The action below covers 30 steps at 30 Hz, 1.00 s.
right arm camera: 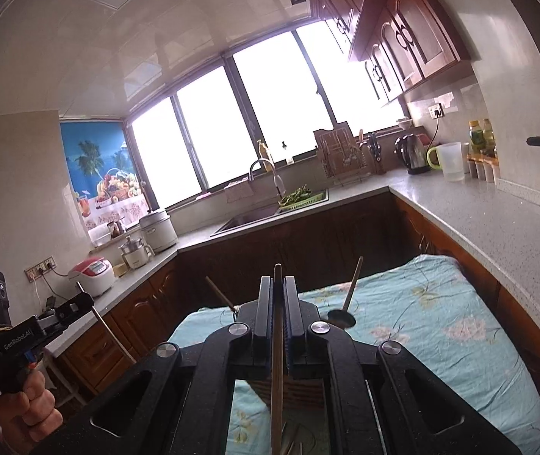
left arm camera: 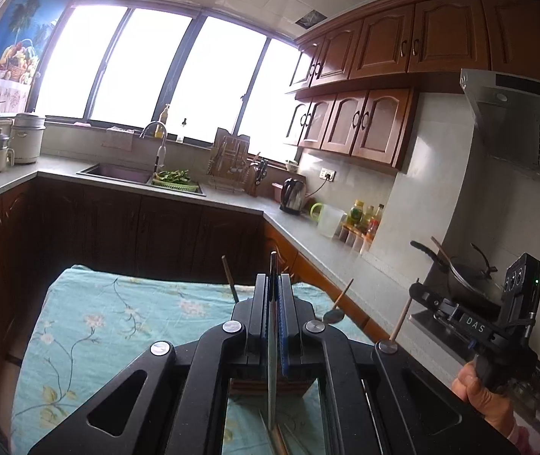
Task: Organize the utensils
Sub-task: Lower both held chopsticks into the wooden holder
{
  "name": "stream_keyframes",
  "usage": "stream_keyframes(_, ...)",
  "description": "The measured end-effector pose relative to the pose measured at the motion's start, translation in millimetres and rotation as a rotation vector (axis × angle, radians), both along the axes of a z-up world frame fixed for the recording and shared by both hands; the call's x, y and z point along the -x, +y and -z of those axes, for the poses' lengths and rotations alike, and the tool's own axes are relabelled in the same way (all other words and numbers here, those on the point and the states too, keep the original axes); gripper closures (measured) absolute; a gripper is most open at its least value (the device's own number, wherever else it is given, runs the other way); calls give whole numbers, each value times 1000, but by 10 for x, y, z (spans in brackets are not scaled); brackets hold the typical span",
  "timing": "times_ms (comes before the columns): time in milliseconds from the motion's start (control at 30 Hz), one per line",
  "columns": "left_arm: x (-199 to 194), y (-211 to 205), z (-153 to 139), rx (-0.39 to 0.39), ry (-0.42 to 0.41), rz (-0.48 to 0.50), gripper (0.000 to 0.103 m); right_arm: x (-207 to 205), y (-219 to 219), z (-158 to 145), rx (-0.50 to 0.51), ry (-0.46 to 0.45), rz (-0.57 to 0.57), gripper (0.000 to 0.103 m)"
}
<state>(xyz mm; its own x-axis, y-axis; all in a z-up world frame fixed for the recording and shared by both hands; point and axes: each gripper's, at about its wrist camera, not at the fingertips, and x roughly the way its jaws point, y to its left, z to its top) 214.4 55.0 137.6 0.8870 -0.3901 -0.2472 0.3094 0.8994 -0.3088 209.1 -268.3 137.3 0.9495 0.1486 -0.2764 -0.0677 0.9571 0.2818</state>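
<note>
My left gripper [left arm camera: 274, 280] is shut on a thin flat metal utensil [left arm camera: 272, 371] that stands upright between the fingers, above a table with a turquoise floral cloth [left arm camera: 91, 333]. My right gripper [right arm camera: 278, 284] is shut on a wooden chopstick [right arm camera: 277, 360], also upright. A brown wooden holder [right arm camera: 300, 390] sits under both grippers; it also shows in the left wrist view [left arm camera: 254, 388]. Other utensil handles [left arm camera: 229, 276] and a ladle [right arm camera: 342, 316] stick up behind the fingers. The right gripper appears at the right of the left wrist view [left arm camera: 417, 290].
A grey countertop [left arm camera: 326, 242] runs along the right with a kettle [left arm camera: 293, 195], a plastic jug [left arm camera: 329, 220] and bottles. A sink [left arm camera: 118, 172] with a basket of greens lies under the window. A wok [left arm camera: 467, 271] sits by the range hood. Rice cookers [right arm camera: 95, 275] stand on the left counter.
</note>
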Motion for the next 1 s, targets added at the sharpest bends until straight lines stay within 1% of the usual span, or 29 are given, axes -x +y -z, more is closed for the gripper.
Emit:
stream_keyframes(67,-131,-34,-40,0,-29,-8,101,-108,-46,-100,6,-45,34,99)
stream_keyframes(200,-422,-96,2,-3,-60,-33,101,-301,-141,-246,3,-133,111,99)
stream_keyframes(300,-679,-180,116,3,-57,-47,101,-477,-160,-277,25,-163,139,99)
stream_keyframes(367,-858,-213,219,10,-45,-55,101,-586,-152,-246,52,-176,153,99)
stream_keyframes(467,-1115,-268,382,16,-27,-74,101,-739,-138,-119,63,-165,157,99)
stream_keyframes(567,-1296,-379,541,22,-13,-84,101,-826,-96,85,83,-149,157,99)
stream_keyframes(700,-1491,-516,768,3,10,-85,101,-857,-66,353,89,-120,157,99)
stream_keyframes(867,-1622,-619,924,-11,44,-73,101,-821,-80,602,76,-76,165,99)
stream_keyframes(933,-1654,-600,944,-13,59,-72,101,-826,-108,666,71,-50,164,99)
stream_keyframes(1000,-1678,-599,991,-16,77,-66,101,-795,-130,683,76,-51,169,99)
